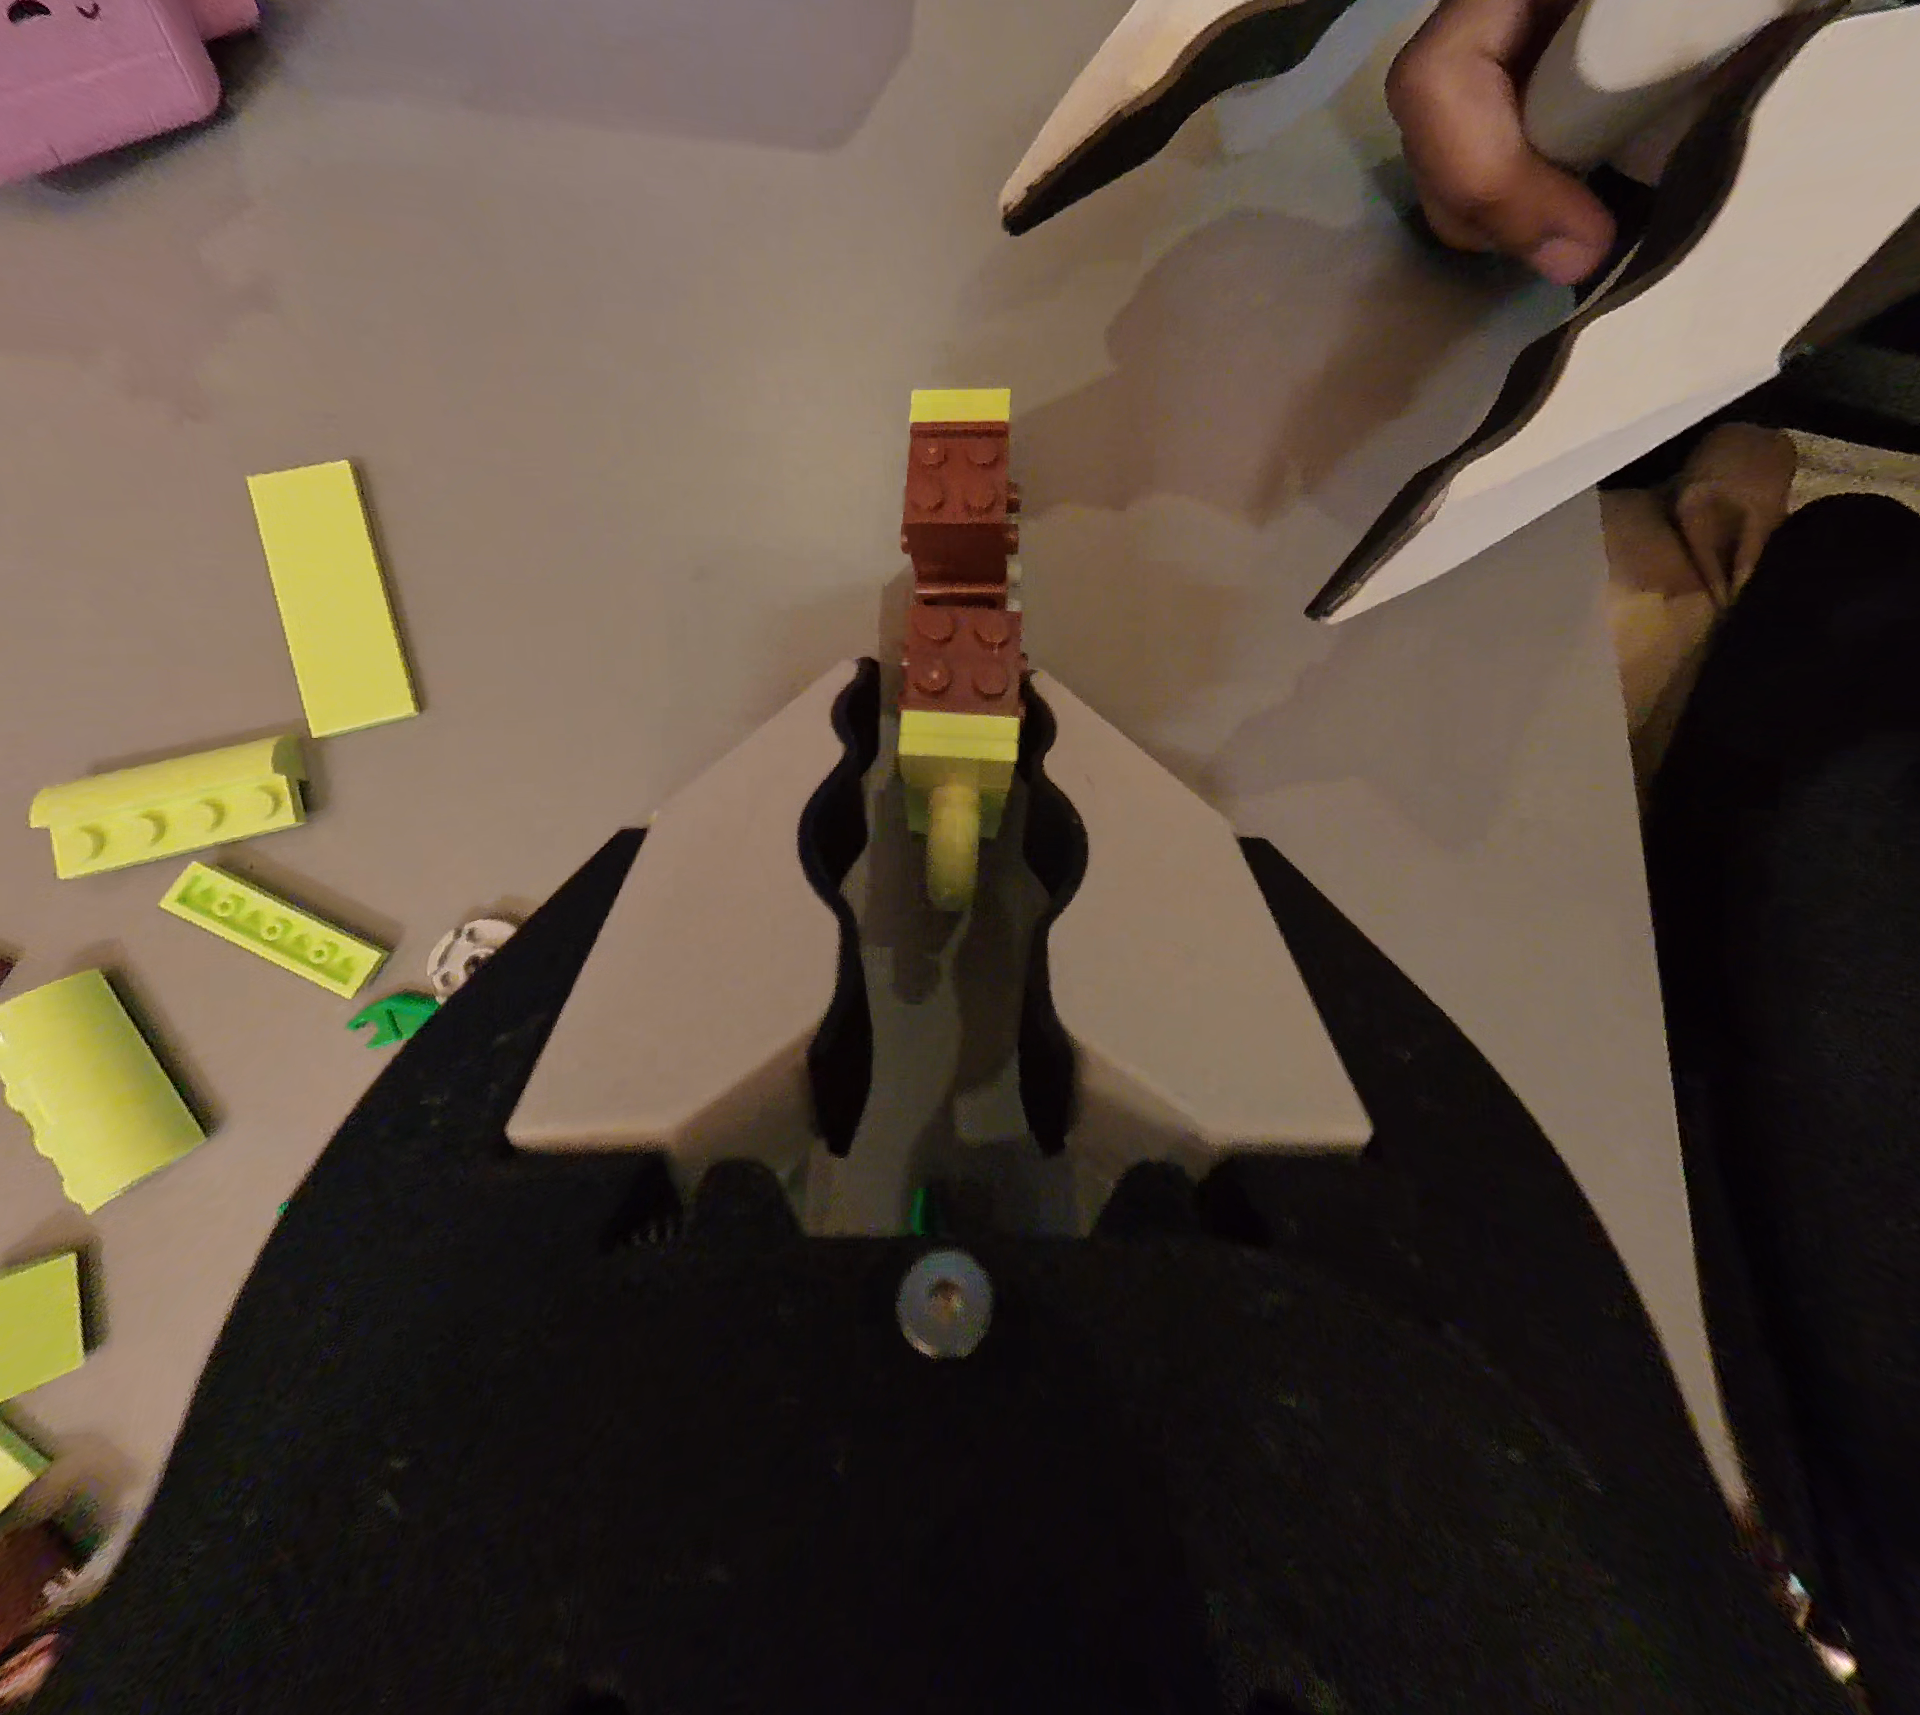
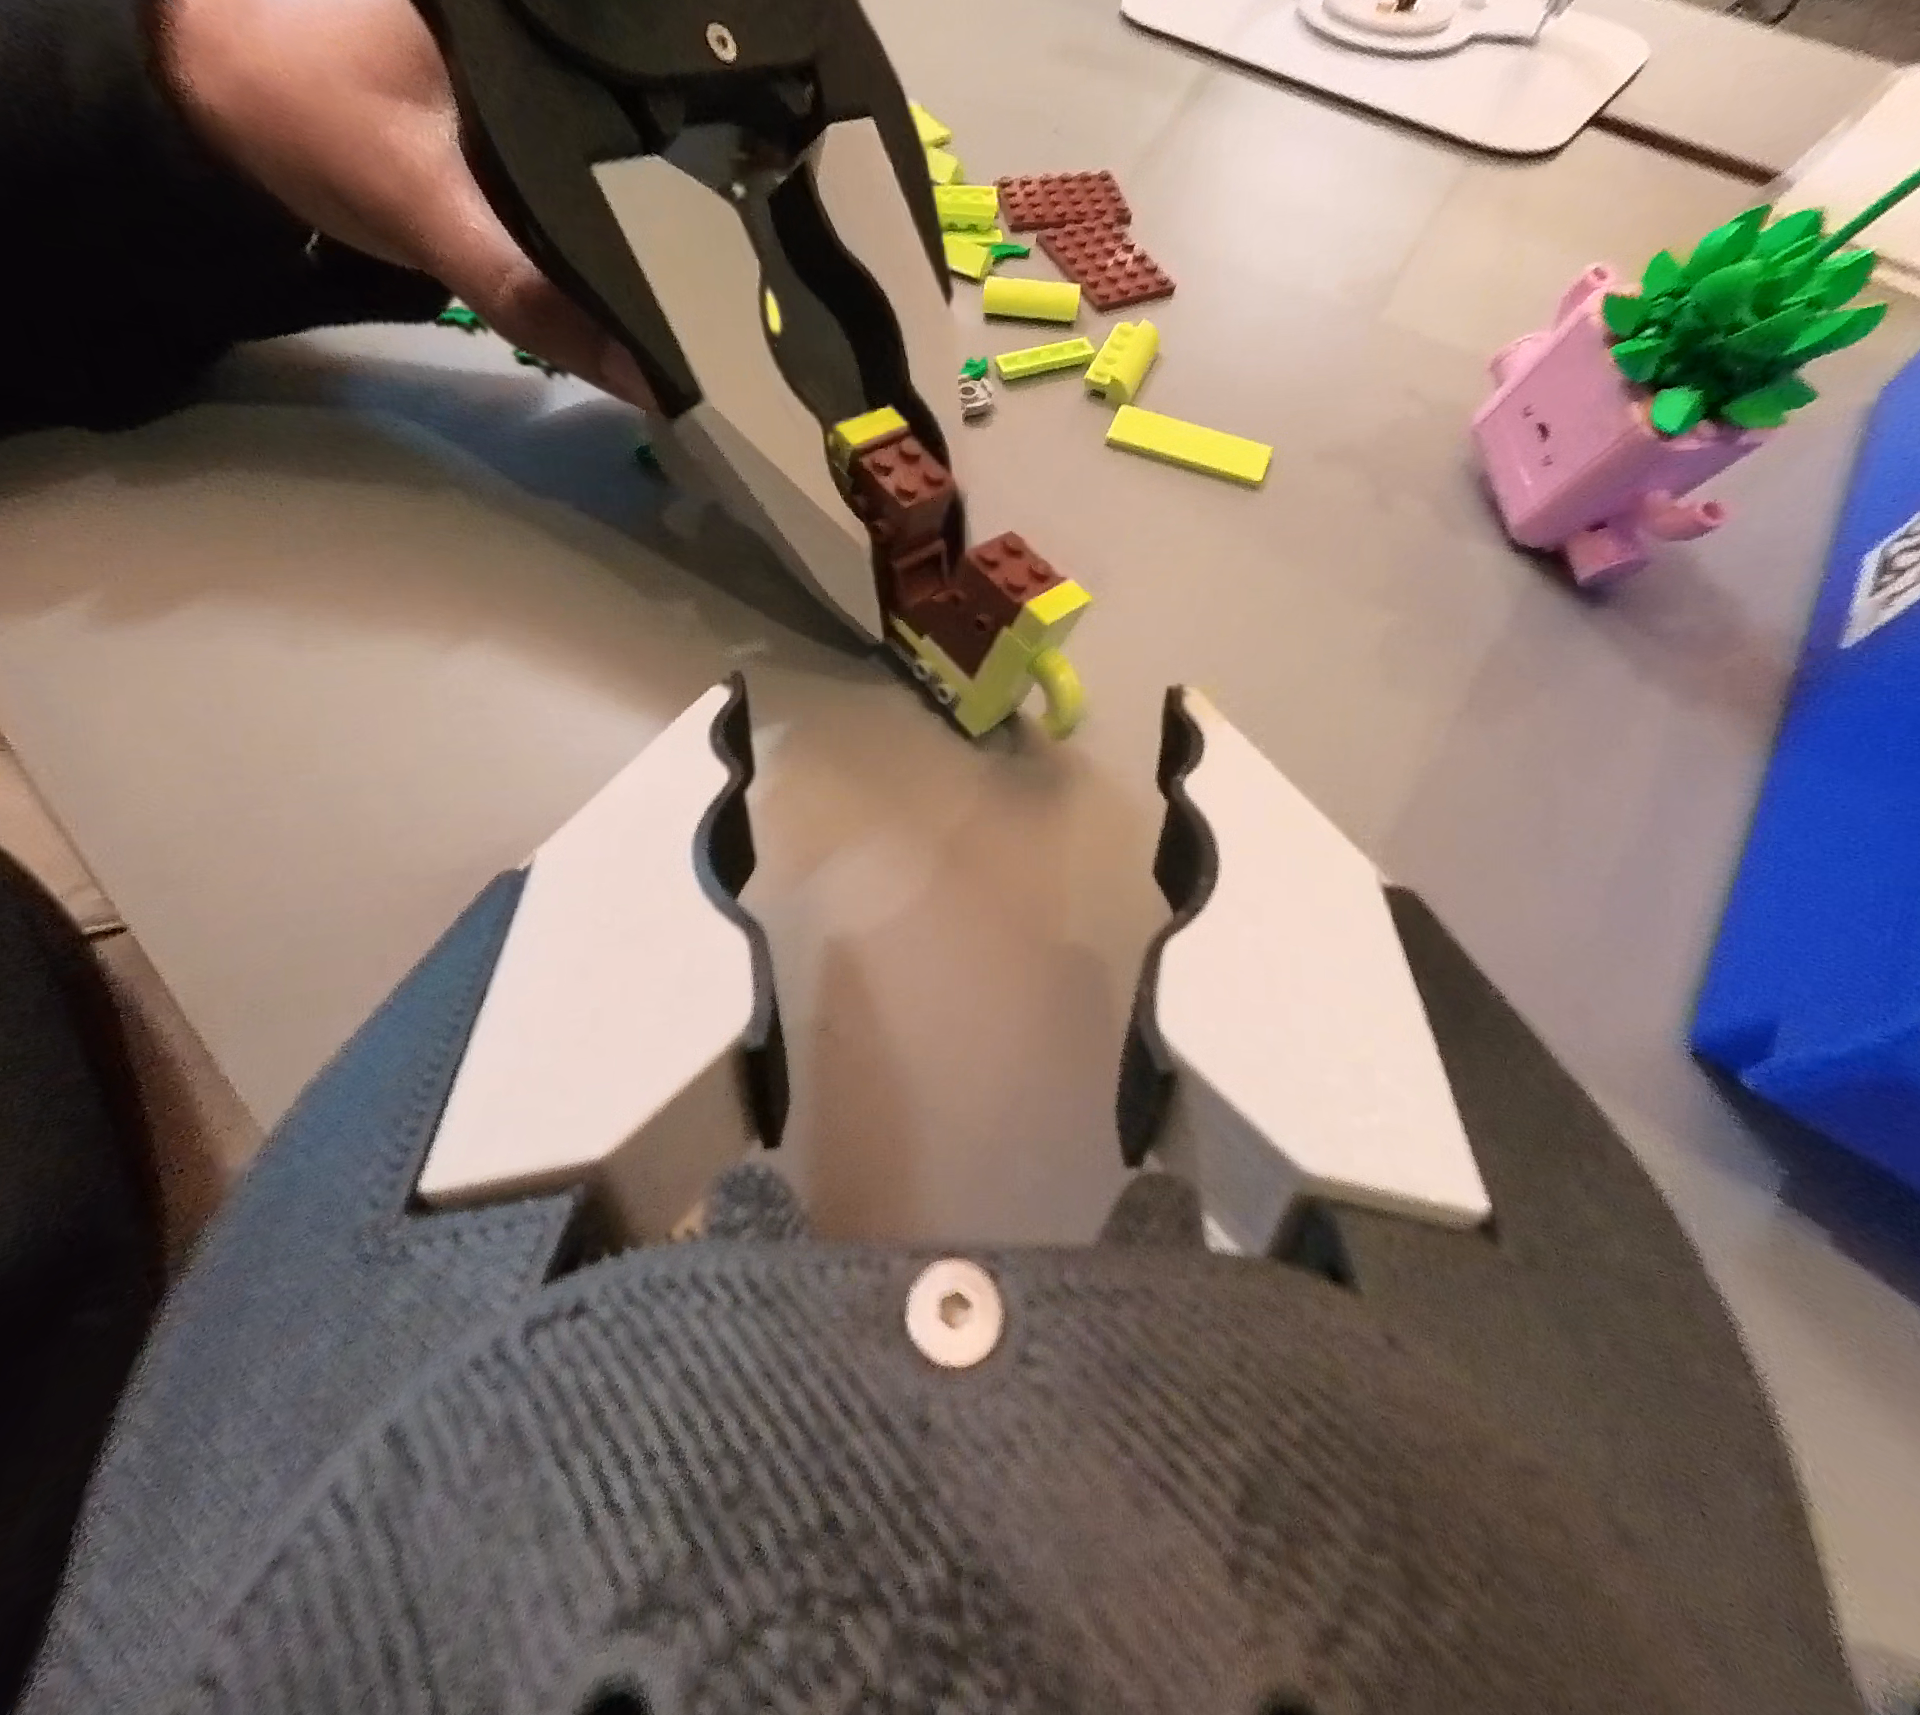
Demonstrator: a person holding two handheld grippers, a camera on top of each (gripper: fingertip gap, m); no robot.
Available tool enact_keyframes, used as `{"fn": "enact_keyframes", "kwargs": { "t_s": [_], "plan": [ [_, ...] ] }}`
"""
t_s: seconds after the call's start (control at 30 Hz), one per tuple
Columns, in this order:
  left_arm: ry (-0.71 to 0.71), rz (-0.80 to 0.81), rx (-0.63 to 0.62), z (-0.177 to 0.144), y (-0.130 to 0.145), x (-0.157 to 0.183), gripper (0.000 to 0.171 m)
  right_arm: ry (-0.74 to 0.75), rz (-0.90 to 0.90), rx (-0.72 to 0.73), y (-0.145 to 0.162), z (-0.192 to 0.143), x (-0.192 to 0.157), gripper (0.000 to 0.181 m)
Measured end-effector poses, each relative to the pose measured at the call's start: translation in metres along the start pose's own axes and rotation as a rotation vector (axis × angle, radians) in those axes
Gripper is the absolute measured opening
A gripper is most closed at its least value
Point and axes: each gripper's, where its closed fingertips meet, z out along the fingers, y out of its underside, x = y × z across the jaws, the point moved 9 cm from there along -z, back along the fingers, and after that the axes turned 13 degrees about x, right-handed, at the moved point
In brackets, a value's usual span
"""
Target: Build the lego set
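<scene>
A small lego assembly (image 1: 956, 522) of brown bricks with lime ends and a lime hook is clamped in my left gripper (image 1: 951, 699), which is shut on its near end. In the right wrist view the same assembly (image 2: 977, 616) hangs tilted from the left gripper (image 2: 914, 543), with its lime hook end down at the grey table (image 2: 1351, 626). My right gripper (image 2: 956, 699) is open and empty, its tips a short way in front of the assembly. It also shows in the left wrist view (image 1: 1164, 408), open, at the upper right.
Loose lime pieces lie left of the assembly: a flat tile (image 1: 332, 595), a curved piece (image 1: 171, 808), a thin plate (image 1: 272, 927). Two brown plates (image 2: 1081, 221) lie farther back. A pink figure with green leaves (image 2: 1621, 418), a blue box (image 2: 1829, 834) and a white stand base (image 2: 1382, 34) stand around. My hands' fingertips stand some 6 cm from each other. It is some 10 cm from my left tips to the flat tile (image 1: 332, 595). My right wrist view (image 2: 1187, 439) looks at it from another angle.
</scene>
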Motion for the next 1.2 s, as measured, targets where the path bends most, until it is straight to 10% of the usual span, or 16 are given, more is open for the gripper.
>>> {"fn": "enact_keyframes", "kwargs": {
  "t_s": [0.67, 1.2],
  "plan": [
    [0.021, 0.14, -0.049, -0.007, 0.009, 0.025, 0.038, -0.188, 0.054, -0.076, 0.004, 0.008, -0.005, 0.025],
    [0.025, 0.231, 0.015, -0.017, 0.013, 0.035, 0.041, -0.262, -0.036, -0.123, 0.004, 0.025, -0.003, 0.026]
  ]
}}
